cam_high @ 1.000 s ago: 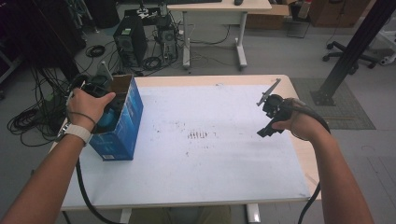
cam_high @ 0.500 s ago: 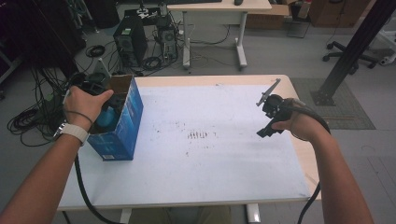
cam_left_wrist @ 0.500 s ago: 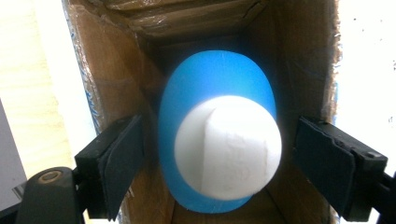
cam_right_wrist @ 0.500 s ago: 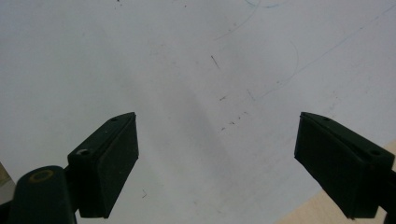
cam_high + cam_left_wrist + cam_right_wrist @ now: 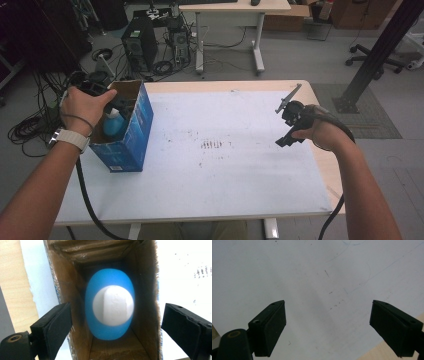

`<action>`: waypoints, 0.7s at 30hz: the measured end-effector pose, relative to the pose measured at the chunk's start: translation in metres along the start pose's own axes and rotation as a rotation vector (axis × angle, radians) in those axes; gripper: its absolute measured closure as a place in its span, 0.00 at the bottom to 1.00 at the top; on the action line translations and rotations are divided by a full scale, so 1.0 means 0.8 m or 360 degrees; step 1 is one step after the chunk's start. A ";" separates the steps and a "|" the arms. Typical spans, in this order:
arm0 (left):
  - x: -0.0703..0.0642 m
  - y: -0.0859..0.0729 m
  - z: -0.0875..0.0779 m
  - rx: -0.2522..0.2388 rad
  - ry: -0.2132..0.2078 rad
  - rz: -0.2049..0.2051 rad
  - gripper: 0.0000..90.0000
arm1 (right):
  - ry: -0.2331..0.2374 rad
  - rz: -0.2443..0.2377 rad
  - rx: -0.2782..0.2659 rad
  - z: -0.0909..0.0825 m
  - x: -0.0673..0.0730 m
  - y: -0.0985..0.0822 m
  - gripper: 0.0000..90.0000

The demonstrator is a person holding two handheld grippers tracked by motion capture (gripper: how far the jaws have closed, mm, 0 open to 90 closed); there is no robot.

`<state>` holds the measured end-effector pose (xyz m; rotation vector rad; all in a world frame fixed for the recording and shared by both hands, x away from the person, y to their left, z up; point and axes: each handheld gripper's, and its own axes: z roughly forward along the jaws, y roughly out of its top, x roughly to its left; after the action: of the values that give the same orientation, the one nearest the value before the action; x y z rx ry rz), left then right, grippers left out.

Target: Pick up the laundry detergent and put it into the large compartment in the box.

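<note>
Blue bottle [image 5: 110,305] sits upright inside the cardboard box [image 5: 131,135] — placement looks done. Left gripper [image 5: 115,325] jaws have just been opening, clear of it; right gripper [image 5: 328,327] spread wide over table [image 5: 225,170] — only withdrawal left

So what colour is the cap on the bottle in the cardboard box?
White cap, on a blue bottle; clearest in the left gripper view.

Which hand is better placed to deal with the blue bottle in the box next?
Left. The left gripper hangs right over the open box, jaws just opened wide, looking down on the blue bottle standing inside. The right gripper is open over bare table, far across from the box.
</note>
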<state>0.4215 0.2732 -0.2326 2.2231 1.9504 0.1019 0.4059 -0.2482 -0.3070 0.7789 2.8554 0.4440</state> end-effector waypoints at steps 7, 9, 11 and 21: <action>-0.003 -0.002 -0.017 -0.0017 -0.0008 0.0007 0.11 | -0.0003 -0.0002 0.0000 -0.002 0.001 0.000 0.15; -0.005 -0.003 -0.023 -0.0026 -0.0004 0.0012 0.11 | -0.0003 -0.0001 -0.0003 -0.003 0.001 0.000 0.15; -0.006 -0.003 -0.028 -0.0040 -0.0005 0.0017 0.11 | -0.0003 -0.0001 -0.0003 -0.003 0.002 0.000 0.15; -0.020 -0.008 -0.055 -0.0124 -0.0001 0.0086 0.11 | -0.0009 -0.0003 -0.0011 -0.008 0.004 -0.001 0.15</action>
<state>0.4055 0.2625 -0.1896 2.2256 1.8536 0.1810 0.4016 -0.2486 -0.3010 0.7750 2.8475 0.4501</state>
